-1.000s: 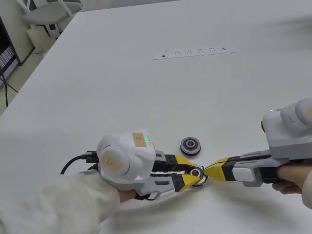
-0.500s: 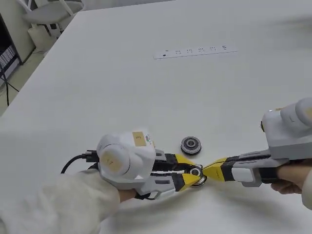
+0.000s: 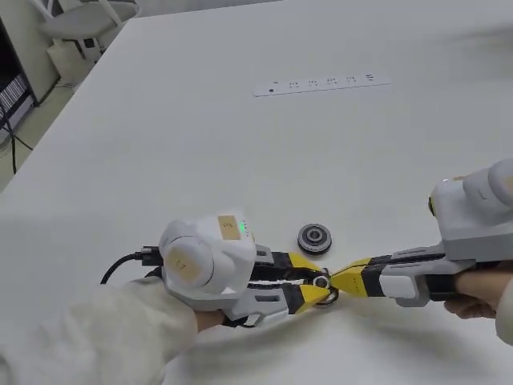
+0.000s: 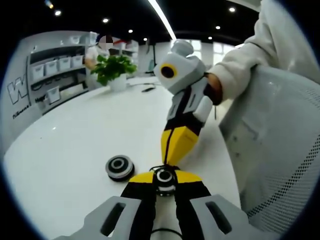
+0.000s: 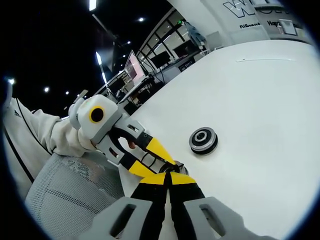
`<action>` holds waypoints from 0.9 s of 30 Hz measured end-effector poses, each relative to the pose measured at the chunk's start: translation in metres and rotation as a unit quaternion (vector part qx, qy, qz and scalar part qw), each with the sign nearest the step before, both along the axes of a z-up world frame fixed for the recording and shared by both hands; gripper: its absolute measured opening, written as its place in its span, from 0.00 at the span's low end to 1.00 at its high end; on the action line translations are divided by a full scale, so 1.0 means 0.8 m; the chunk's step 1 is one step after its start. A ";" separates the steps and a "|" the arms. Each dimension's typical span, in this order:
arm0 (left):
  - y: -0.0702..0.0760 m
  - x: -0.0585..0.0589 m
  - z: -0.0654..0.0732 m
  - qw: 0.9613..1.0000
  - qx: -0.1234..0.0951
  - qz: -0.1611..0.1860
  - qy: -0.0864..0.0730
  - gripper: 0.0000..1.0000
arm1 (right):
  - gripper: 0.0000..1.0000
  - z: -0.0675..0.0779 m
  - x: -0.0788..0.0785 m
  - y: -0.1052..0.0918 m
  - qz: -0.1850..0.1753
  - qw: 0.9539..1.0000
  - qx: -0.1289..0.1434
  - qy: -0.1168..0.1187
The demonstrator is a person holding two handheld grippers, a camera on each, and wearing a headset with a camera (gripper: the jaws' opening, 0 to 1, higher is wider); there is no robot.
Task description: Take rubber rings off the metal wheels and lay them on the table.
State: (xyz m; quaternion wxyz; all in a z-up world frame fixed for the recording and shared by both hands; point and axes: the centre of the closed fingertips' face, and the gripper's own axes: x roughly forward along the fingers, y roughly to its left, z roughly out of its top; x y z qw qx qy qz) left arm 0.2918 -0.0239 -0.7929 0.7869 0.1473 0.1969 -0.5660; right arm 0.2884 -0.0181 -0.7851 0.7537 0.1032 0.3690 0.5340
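White bench [image 3: 240,160] carrying a power strip [image 3: 321,83] far beyond the tongs; shelving [image 4: 55,65] and potted plant [image 4: 111,67] behind. Left tongs [image 3: 315,290] clamp one metal wheel [image 3: 322,282], and the closed right tongs [image 3: 338,282] touch its rim. Second wheel [image 3: 313,238] lies just beyond the tips.

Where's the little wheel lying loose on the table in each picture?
Head view: loose wheel low centre, just beyond the clamped wheel.
Left gripper view: loose wheel lower left, beside the jaws.
Right gripper view: loose wheel right of centre.
Shared landmark: clamped wheel in the left gripper.
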 end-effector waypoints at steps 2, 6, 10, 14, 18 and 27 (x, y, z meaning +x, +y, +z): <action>0.000 0.000 0.000 1.000 0.000 0.000 0.000 0.14 | 0.00 0.000 0.001 -0.001 0.001 1.000 -0.001 -0.003; 0.000 0.001 0.000 1.000 0.001 0.000 -0.001 0.14 | 0.00 0.002 0.000 0.001 0.004 1.000 0.003 -0.005; 0.000 0.001 0.000 1.000 0.000 -0.001 -0.001 0.14 | 0.00 0.003 -0.001 0.001 0.007 1.000 0.005 -0.011; 0.000 0.000 0.001 1.000 0.001 -0.001 -0.001 0.14 | 0.00 0.004 0.000 0.001 0.007 1.000 0.008 -0.014; -0.001 0.000 0.001 1.000 -0.001 0.001 0.001 0.14 | 0.00 0.005 0.000 -0.001 0.007 1.000 0.008 -0.019; -0.002 -0.001 0.002 1.000 0.007 -0.003 0.007 0.14 | 0.00 0.007 0.000 -0.001 0.008 1.000 0.004 -0.028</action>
